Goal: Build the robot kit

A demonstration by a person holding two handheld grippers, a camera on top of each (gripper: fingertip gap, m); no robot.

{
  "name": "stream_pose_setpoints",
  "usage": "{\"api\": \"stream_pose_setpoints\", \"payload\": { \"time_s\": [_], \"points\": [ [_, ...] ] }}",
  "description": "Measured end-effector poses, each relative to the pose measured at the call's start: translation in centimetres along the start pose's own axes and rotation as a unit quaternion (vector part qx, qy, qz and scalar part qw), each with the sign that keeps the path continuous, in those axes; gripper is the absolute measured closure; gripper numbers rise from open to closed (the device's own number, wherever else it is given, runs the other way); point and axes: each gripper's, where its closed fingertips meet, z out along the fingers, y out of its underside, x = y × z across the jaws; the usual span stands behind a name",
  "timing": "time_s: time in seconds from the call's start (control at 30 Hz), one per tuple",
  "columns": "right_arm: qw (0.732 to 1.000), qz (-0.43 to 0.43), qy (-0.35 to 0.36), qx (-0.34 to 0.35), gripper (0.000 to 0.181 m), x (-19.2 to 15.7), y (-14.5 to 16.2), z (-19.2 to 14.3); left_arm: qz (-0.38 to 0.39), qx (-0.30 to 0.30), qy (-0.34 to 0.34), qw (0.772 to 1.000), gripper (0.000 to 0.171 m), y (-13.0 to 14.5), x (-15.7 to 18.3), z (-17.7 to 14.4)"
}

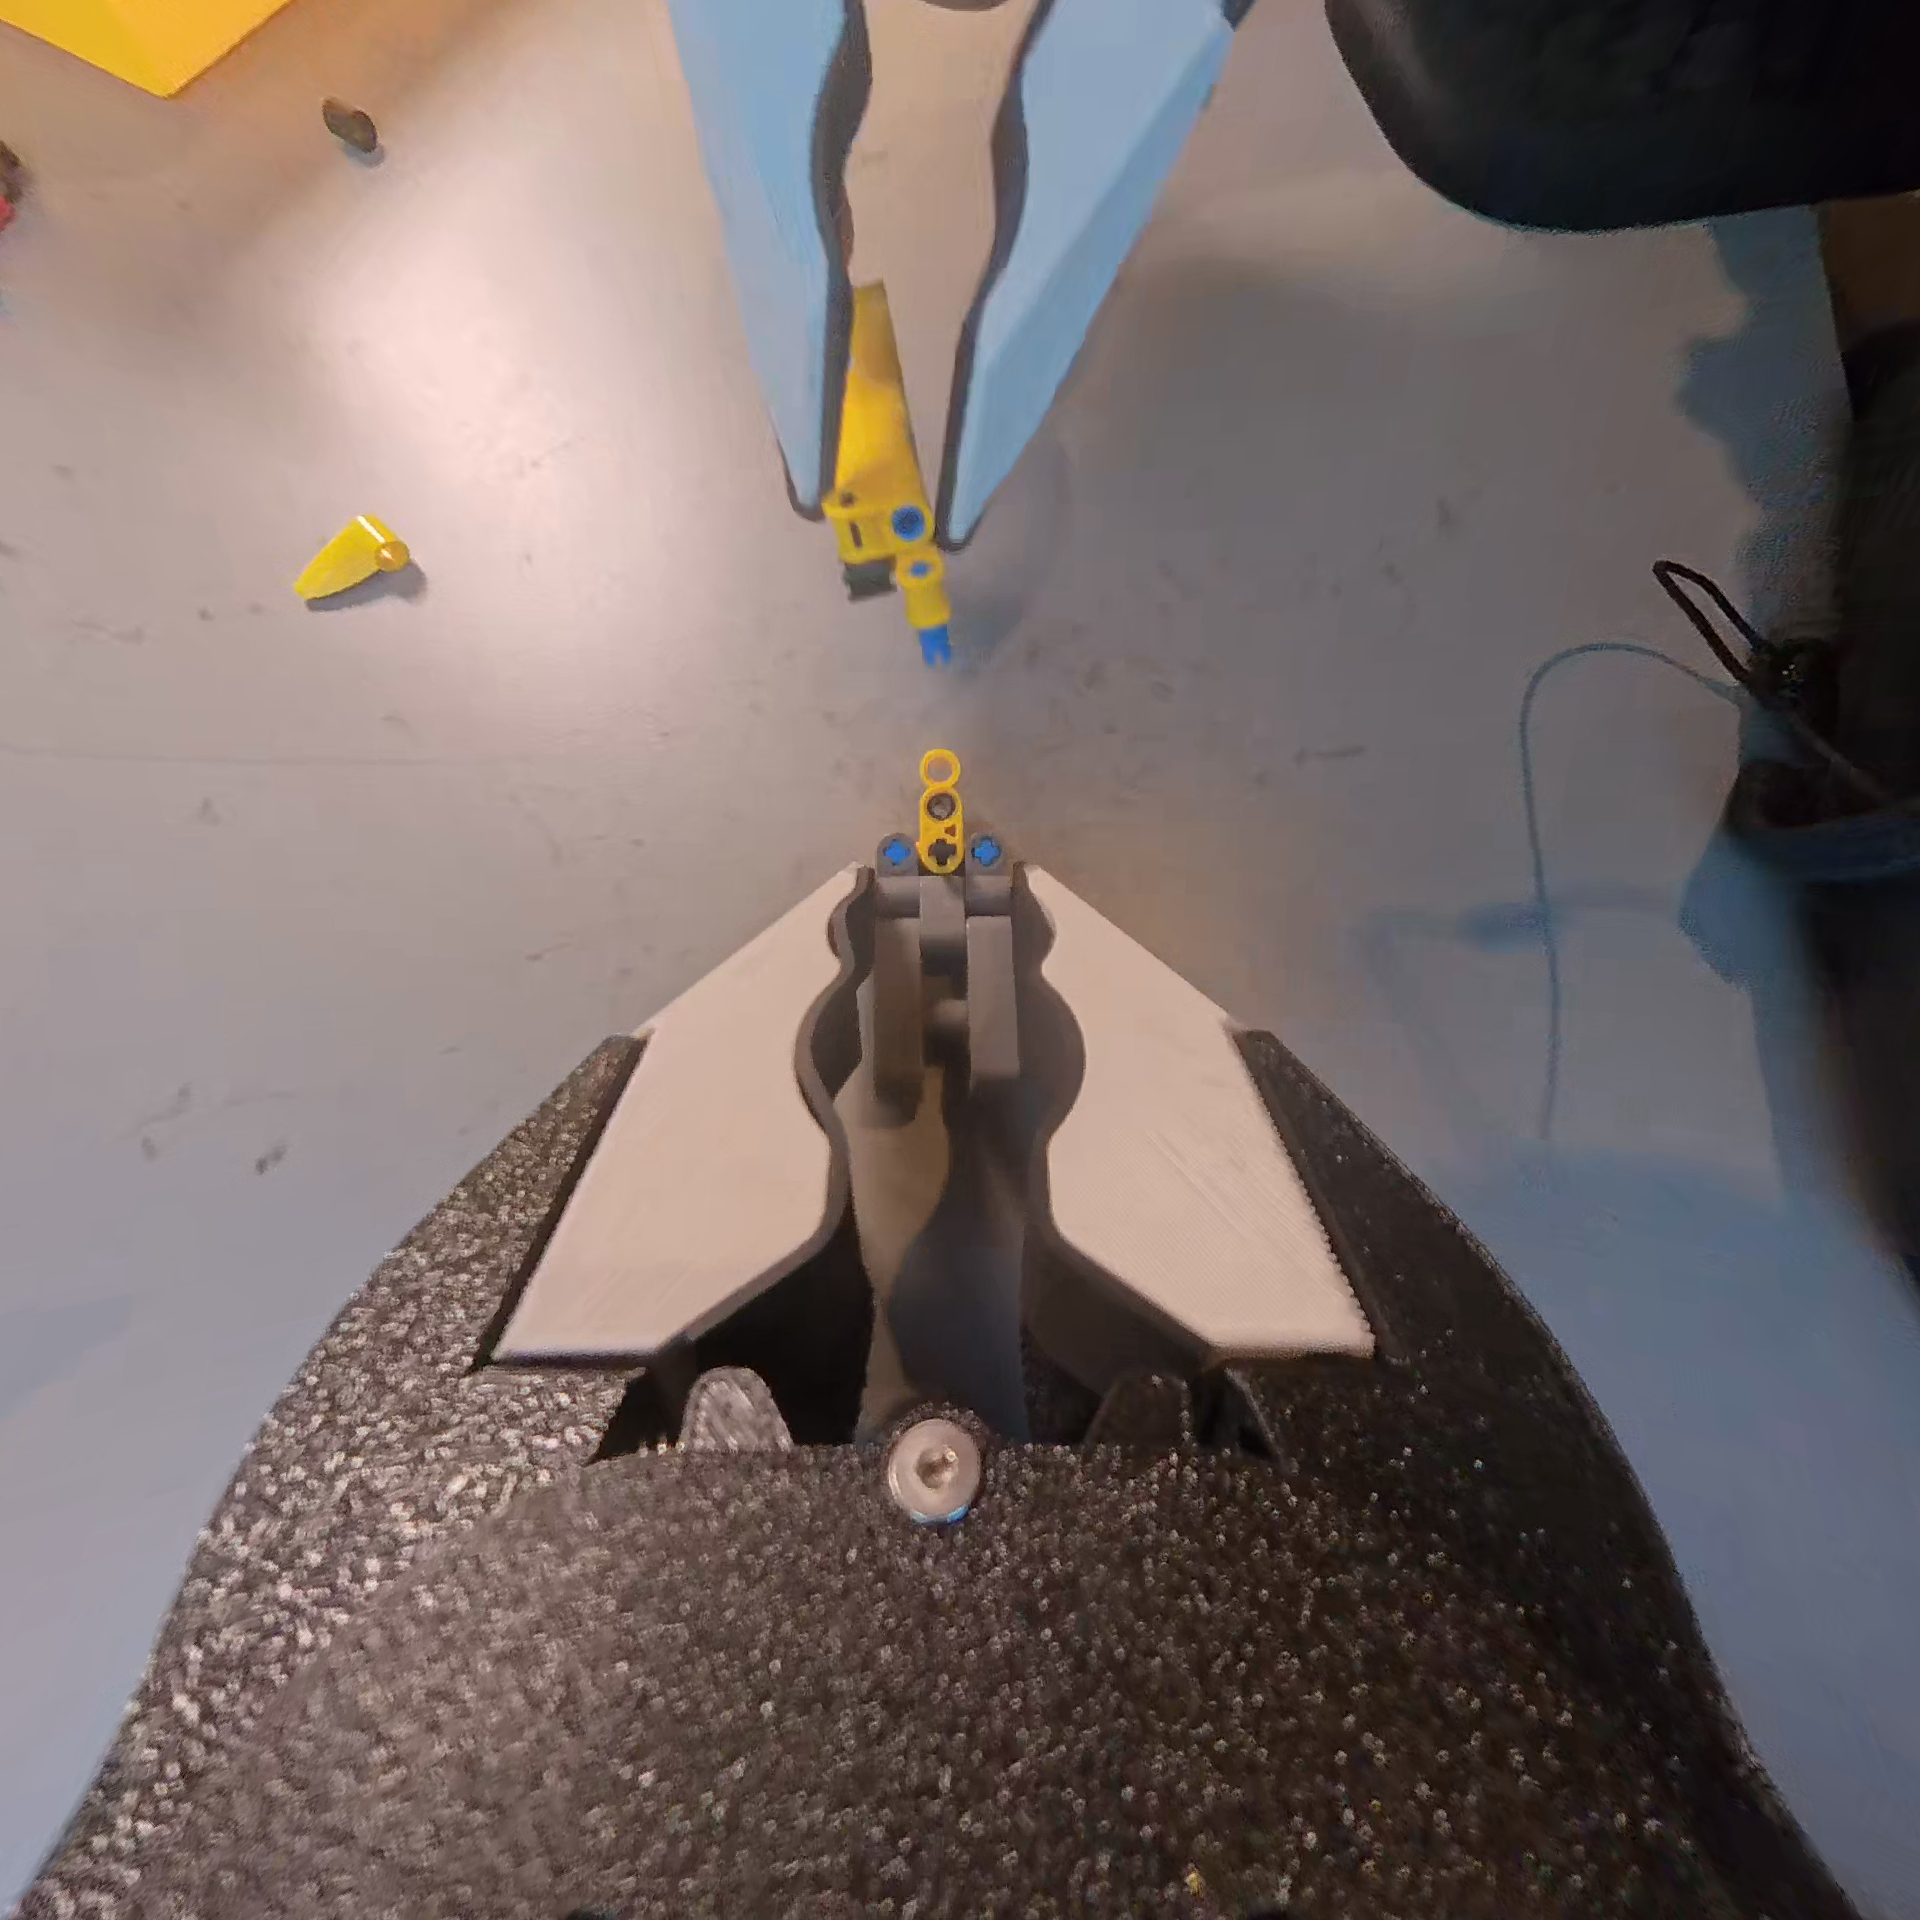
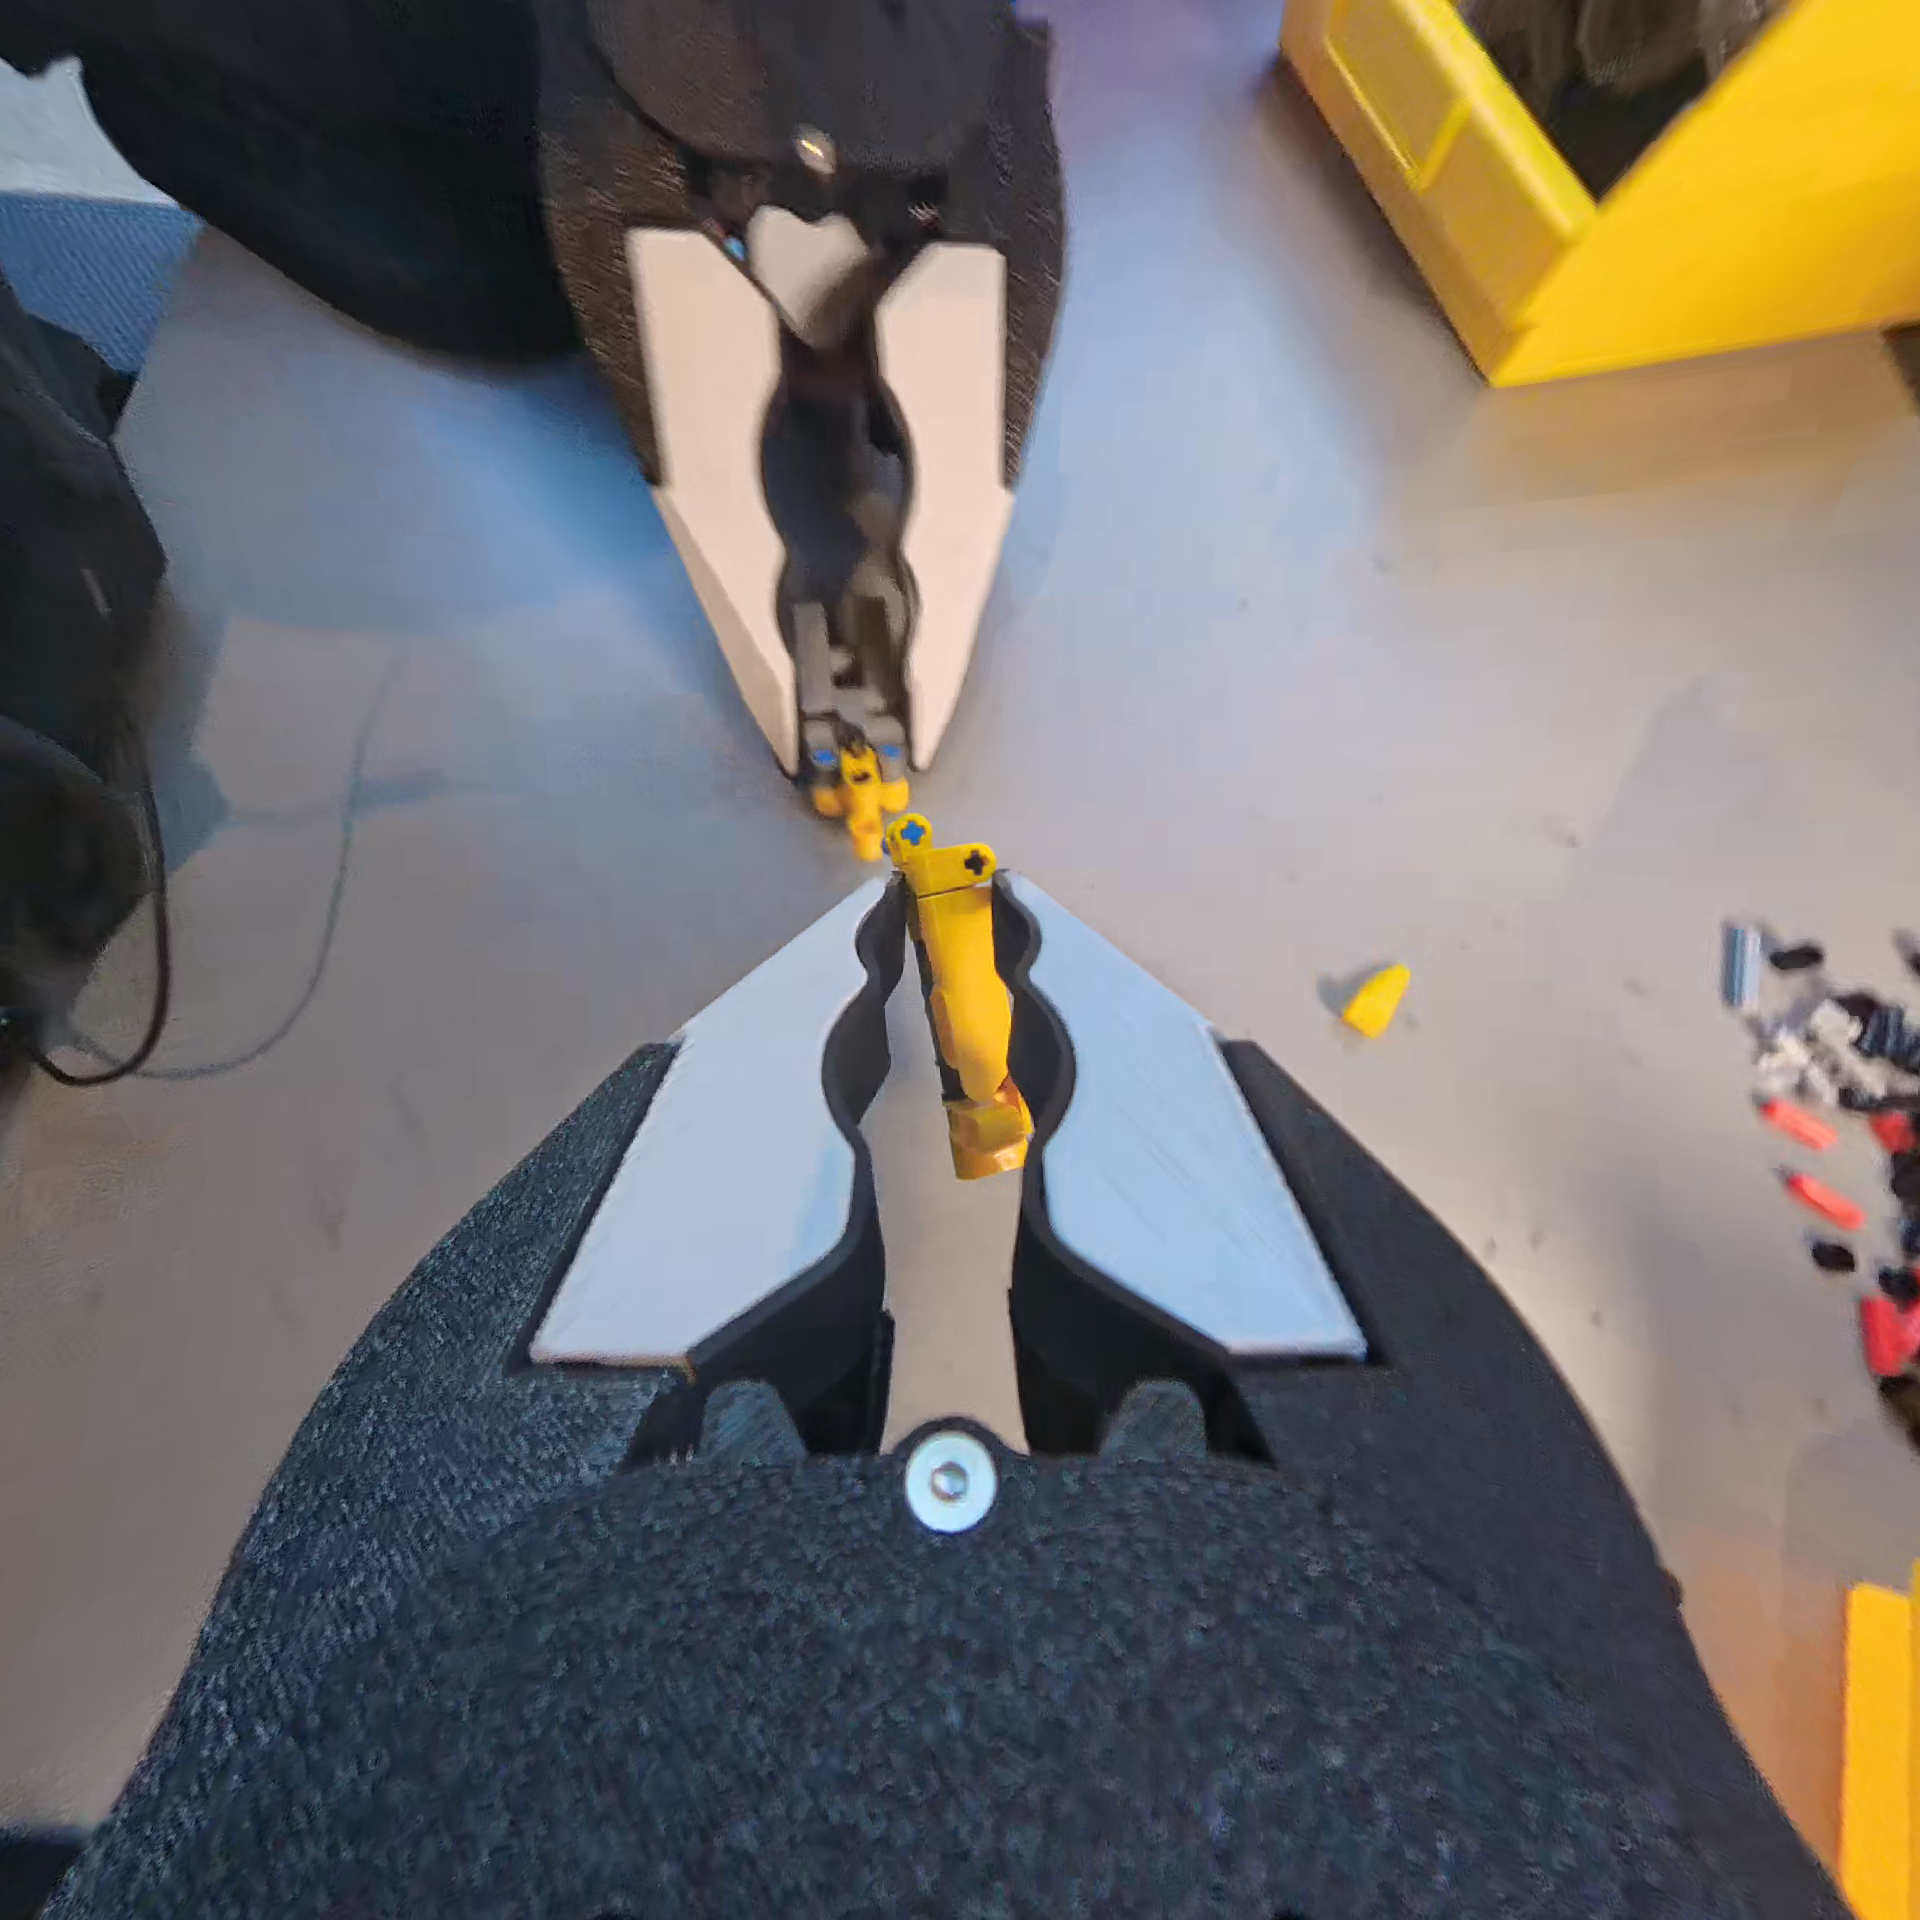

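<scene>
Two hand-held grippers face each other tip to tip above the grey counter [image 1: 416, 935]. The left hand-held gripper [image 1: 940, 868] pinches a dark grey plastic brick assembly [image 1: 940, 966] bearing two blue pins and a small yellow three-hole beam [image 1: 940, 805]. The right hand-held gripper [image 2: 943, 883] pinches a long yellow plastic brick assembly [image 2: 961, 997]. One loose yellow cone-shaped piece [image 1: 348, 559] lies to the left. A yellow bin [image 2: 1621, 208] stands far right, with a scatter of small red, black and grey parts [image 2: 1839, 1122] at the right edge.
</scene>
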Motion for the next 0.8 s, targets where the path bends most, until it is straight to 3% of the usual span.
{"api": "stream_pose_setpoints", "payload": {
  "time_s": [0.37,0.8],
  "points": [
    [0.988,-0.104,0.037,-0.11,0.167,-0.7,1.2,2.0,-0.014,-0.015,0.014,1.0,0.147,-0.5,0.4,0.4],
    [0.985,-0.091,0.032,-0.141,0.167,-1.1,1.4,1.8,-0.017,-0.026,-0.003,1.0,0.146,-0.8,0.1,0.4]
  ]
}}
